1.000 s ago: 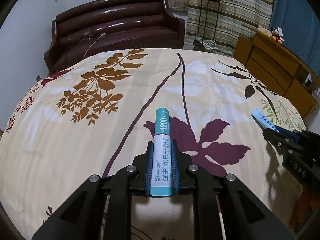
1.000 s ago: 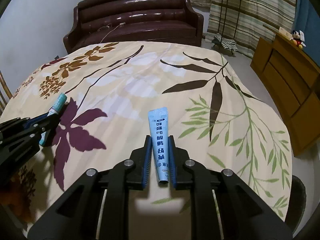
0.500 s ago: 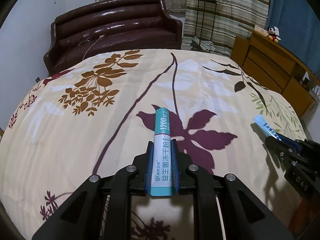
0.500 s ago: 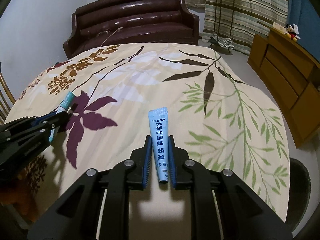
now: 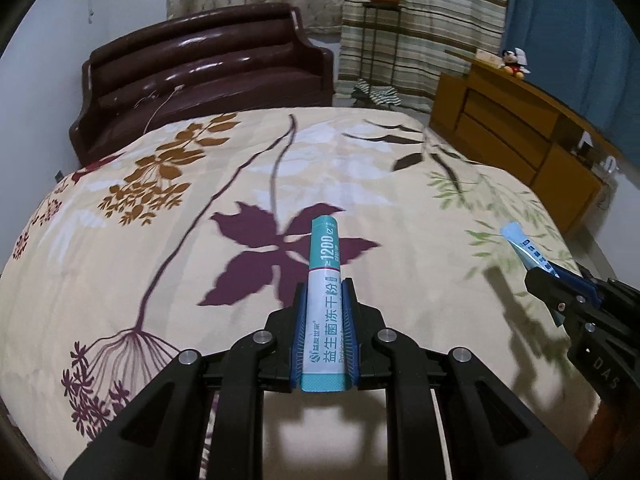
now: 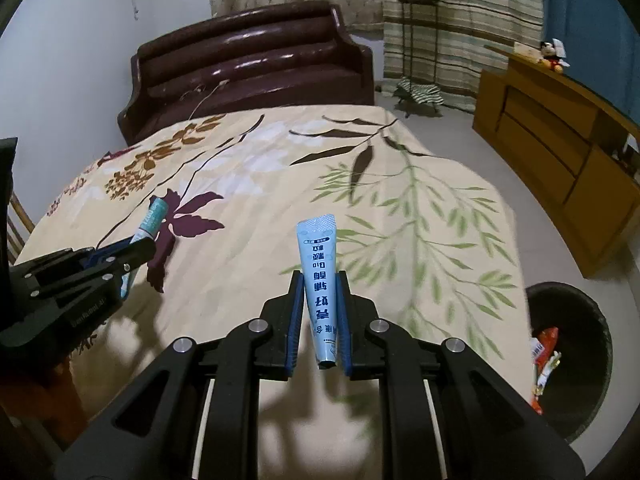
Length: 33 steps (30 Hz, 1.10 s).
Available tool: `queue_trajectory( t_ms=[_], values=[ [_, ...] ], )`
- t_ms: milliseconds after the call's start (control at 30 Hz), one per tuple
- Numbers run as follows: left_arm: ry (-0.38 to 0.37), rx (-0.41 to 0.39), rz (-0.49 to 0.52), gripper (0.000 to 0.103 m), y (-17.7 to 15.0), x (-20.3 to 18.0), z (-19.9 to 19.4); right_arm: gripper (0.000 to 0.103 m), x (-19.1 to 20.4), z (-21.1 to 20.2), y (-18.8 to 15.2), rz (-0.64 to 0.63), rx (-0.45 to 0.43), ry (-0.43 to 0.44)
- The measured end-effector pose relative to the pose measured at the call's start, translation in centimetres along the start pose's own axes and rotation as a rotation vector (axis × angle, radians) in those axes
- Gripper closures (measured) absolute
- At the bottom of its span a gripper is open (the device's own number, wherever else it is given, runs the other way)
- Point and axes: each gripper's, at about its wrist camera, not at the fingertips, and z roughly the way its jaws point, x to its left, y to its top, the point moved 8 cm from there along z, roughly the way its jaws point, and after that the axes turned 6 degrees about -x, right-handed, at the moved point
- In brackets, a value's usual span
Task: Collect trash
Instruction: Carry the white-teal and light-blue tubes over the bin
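Note:
My left gripper [image 5: 323, 292] is shut on a teal and white sachet [image 5: 323, 280] that sticks out forward above the floral tablecloth [image 5: 200, 264]. My right gripper [image 6: 319, 280] is shut on a light blue sachet [image 6: 318, 264], also held above the cloth. Each gripper shows in the other's view: the right gripper [image 5: 536, 276] with its blue sachet [image 5: 524, 244] at the right, the left gripper [image 6: 148, 246] with its teal sachet [image 6: 152, 218] at the left. A dark round trash bin [image 6: 592, 320] holding wrappers stands on the floor at the lower right.
A dark brown leather sofa [image 5: 208, 76] stands beyond the table. A wooden sideboard [image 6: 560, 136] with a toy on top lines the right wall. A plant stand [image 6: 416, 32] is by the striped curtain. A chair back [image 6: 16, 220] is at the left.
Both grippers have moved to the right along the table with their sachets still held. The trash bin has come into the right wrist view.

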Motion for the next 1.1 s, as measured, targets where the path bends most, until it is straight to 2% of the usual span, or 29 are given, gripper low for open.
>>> queue_trajectory(
  t_ms=[567,1100],
  values=[
    [-0.11,-0.066,0.122,0.085,0.7,-10.3,-2.9,0.087,-8.4,-6.8,-0.7,0.093,-0.098,-0.124],
    [-0.214,-0.07,0.203,0.085,0.4,-20.0,-2.7,0.087,-18.2,-10.7,-3.2,0.201,-0.134,-0.286]
  ],
)
